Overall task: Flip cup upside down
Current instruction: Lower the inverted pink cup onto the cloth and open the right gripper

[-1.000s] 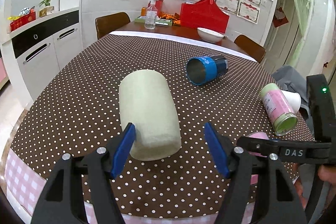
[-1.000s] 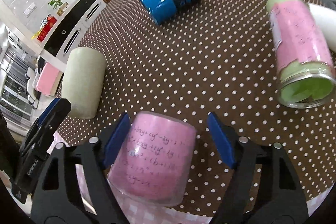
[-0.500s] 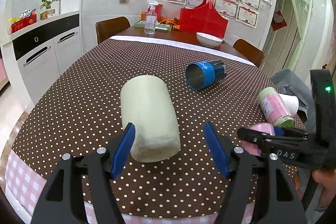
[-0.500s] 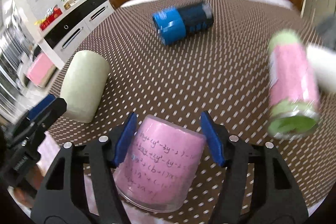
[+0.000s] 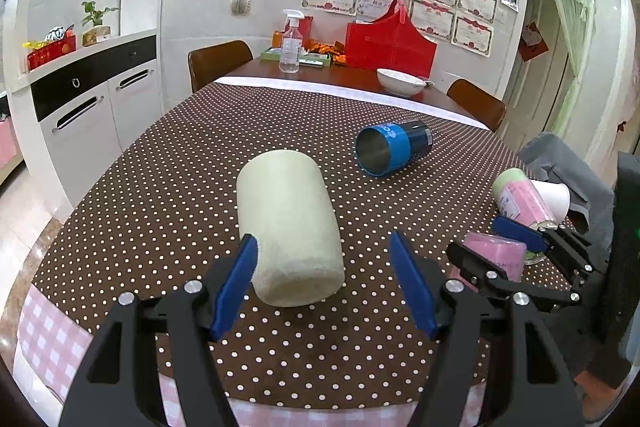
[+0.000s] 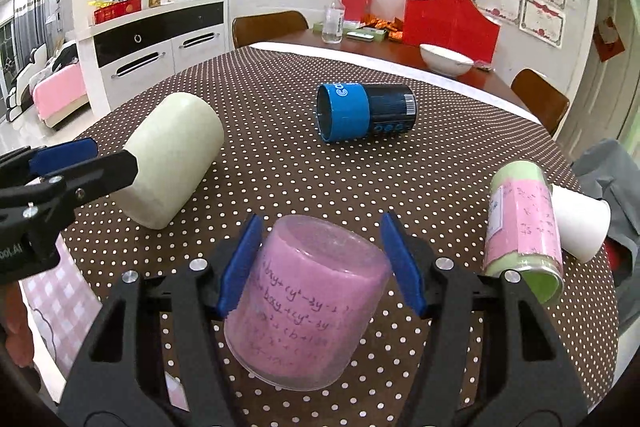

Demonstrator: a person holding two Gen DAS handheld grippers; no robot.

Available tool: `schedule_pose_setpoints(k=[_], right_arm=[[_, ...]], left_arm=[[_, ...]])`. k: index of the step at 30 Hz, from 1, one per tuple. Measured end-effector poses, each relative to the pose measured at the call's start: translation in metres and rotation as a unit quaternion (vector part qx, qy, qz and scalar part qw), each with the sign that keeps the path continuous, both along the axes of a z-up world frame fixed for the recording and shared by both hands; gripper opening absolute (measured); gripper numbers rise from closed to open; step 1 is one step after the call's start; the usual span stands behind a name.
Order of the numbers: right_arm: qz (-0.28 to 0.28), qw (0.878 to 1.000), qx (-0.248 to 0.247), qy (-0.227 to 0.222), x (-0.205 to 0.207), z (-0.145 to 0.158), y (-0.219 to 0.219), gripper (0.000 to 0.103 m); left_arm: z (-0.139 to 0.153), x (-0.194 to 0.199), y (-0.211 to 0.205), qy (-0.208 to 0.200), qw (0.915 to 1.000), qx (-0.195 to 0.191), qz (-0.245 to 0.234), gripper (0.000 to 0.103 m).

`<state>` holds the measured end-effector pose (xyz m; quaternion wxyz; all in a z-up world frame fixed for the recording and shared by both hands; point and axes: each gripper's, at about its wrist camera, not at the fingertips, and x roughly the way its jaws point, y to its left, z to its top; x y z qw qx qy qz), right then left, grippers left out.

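Observation:
A pink cup [image 6: 308,301] with handwriting on it sits between the fingers of my right gripper [image 6: 320,263], which is shut on it and holds it tilted above the dotted tablecloth [image 6: 280,163]. It also shows in the left wrist view [image 5: 496,257]. A cream cup [image 5: 288,227] lies on its side between the open fingers of my left gripper [image 5: 326,283]. The blue pads stand apart from its sides. The cream cup also shows at the left in the right wrist view [image 6: 172,159].
A blue and black cup [image 6: 366,117] lies on its side mid-table. A green and pink cup [image 6: 522,223] and a white paper cup [image 6: 580,223] lie at the right edge. A white bowl [image 5: 400,81], spray bottle [image 5: 290,45] and red bag [image 5: 390,45] stand at the far end.
My right gripper has closed on the pink cup and lifted and tilted it up from the table. The left gripper has stayed around the cream cup.

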<state>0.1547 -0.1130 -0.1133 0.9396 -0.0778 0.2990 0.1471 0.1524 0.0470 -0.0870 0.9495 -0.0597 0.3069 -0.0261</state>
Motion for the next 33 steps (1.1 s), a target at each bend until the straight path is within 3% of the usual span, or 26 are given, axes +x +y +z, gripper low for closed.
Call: schedule_pose_setpoints(k=[7, 13, 24, 33], right_arm=[[-0.005, 0.999, 0.035, 0.009, -0.010, -0.006, 0.002, 0.070], [-0.015, 0.999, 0.045, -0.013, -0.025, 0.003, 0.004, 0.072], [-0.049, 0.994, 0.063, -0.070, -0.070, 0.033, -0.016, 0.081], [-0.070, 0.987, 0.081, -0.120, -0.115, 0.057, -0.033, 0.083]], left_arm=[[-0.002, -0.011, 0.000, 0.000, 1.0000, 0.003, -0.001, 0.067], [0.000, -0.023, -0.003, -0.005, 0.9999, 0.012, -0.004, 0.067], [0.022, -0.056, -0.015, -0.054, 0.9981, 0.024, -0.018, 0.067], [0.050, -0.095, -0.031, -0.116, 0.9922, 0.038, -0.027, 0.068]])
